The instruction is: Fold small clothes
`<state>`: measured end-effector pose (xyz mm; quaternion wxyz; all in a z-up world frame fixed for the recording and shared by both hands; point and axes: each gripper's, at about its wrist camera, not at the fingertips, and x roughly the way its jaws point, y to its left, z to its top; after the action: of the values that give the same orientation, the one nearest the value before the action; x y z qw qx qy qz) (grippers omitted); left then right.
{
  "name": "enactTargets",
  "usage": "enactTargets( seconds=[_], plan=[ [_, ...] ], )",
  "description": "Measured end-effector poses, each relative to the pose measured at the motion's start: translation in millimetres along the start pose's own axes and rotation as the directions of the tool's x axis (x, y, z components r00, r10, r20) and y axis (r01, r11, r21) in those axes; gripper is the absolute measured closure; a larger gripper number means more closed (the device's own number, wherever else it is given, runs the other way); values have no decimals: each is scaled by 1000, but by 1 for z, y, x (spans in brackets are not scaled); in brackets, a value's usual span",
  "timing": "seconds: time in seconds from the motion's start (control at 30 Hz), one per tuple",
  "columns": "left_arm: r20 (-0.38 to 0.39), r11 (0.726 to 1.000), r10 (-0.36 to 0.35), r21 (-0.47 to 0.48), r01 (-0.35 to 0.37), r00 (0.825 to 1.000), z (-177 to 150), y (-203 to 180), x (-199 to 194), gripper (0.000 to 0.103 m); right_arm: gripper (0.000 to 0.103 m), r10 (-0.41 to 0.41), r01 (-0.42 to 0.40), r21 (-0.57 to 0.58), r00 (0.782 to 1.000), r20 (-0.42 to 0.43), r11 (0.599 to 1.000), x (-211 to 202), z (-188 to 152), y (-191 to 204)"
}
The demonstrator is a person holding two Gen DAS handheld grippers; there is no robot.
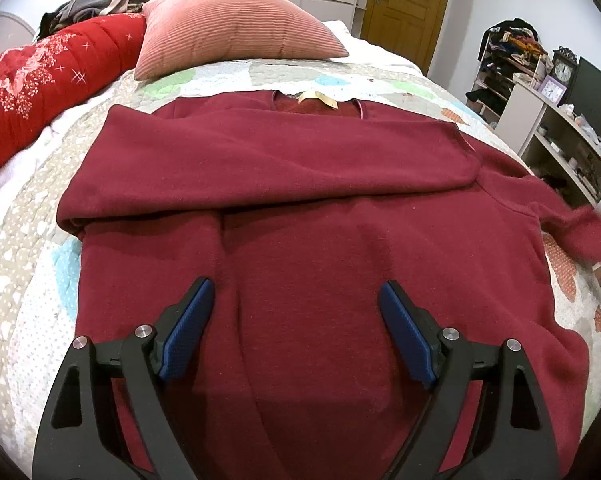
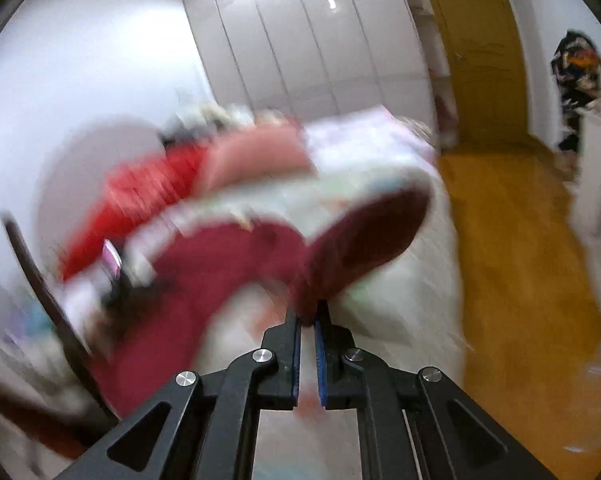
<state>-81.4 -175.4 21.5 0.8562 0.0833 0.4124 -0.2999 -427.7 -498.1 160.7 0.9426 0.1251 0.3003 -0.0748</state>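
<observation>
We see the maroon sweater (image 1: 300, 208) spread flat on the quilted bedspread (image 1: 28, 288), neckline and tan label toward twelve o'clock, one sleeve folded across the chest. Our left gripper (image 1: 296, 292) hangs over the lower body of the garment, its blue-padded fingers (image 1: 188, 332) spread wide with nothing between them. At three o'clock the other sleeve (image 1: 580, 232) lifts off the bed edge. In the right wrist view (badly blurred) our right gripper (image 2: 308, 316) has its fingers pinched together on that sleeve (image 2: 360, 240), the cloth rising toward one o'clock. A pink pillow (image 1: 236, 28) sits at twelve o'clock, a red blanket (image 1: 40, 84) at ten.
</observation>
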Motion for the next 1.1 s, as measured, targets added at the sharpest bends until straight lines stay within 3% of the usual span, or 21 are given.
enactTargets(
  seconds=[0.07, 0.13, 0.23, 0.27, 0.33, 0.47, 0.6, 0.63, 0.67, 0.7, 0.73, 0.77, 0.93, 1.03, 1.1],
  plan=[
    [-4, 1000, 7, 5, -7, 1000, 0, -2, 1, 17, 95, -176, 178, 29, 983, -52, 984, -6, -23, -18],
    [-7, 1000, 18, 15, -18, 1000, 1, -4, 2, 16, 88, -241, 243, 136, 970, -25, 961, -17, -33, -36],
    [-7, 1000, 20, 17, -20, 1000, 1, -5, 3, 16, 46, -157, 133, 229, 983, 90, 964, -20, -27, -39],
    [-7, 1000, 16, 15, -16, 1000, 1, -4, 3, 16, 38, -132, 105, 199, 983, 125, 974, -13, -20, -28],
    [-6, 1000, 11, 11, -10, 1000, 1, -3, 3, 16, 37, -98, 83, 115, 986, 132, 990, 9, -6, -10],
    [-3, 1000, -25, 0, 25, 1000, 1, 0, 3, 12, 37, -88, 85, -131, 996, -16, 988, 100, 14, 29],
    [7, 997, -79, -28, 79, 997, 1, 5, 3, 9, 38, -255, 199, -360, 960, -115, 912, 167, 12, 24],
    [9, 995, -89, -33, 89, 996, 1, 6, 3, 8, 47, -276, 212, -379, 953, -124, 901, 176, 11, 18],
    [10, 995, -94, -36, 94, 996, 1, 7, 2, 8, 69, -285, 211, -384, 947, -146, 899, 188, 12, 12],
    [12, 994, -98, -39, 98, 995, 1, 7, 2, 8, 80, -302, 214, -376, 934, -192, 902, 200, 14, 5],
    [12, 994, -99, -39, 100, 995, 1, 7, 2, 8, 92, -306, 217, -361, 929, -209, 907, 203, 16, 2],
    [13, 994, -101, -40, 101, 995, 1, 7, 1, 8, 95, -288, 213, -325, 935, -205, 921, 200, 23, 1],
    [14, 994, -103, -41, 103, 995, 2, 8, 2, 8, 96, -173, 137, -326, 981, -84, 936, 136, 28, 47],
    [14, 994, -102, -40, 102, 995, 1, 7, 2, 8, 96, -116, 60, -381, 985, -124, 923, 121, -8, 88],
    [15, 994, -102, -41, 102, 995, 1, 7, 1, 8, 96, -118, 37, -374, 974, -196, 927, 129, -41, 103]
  ],
)
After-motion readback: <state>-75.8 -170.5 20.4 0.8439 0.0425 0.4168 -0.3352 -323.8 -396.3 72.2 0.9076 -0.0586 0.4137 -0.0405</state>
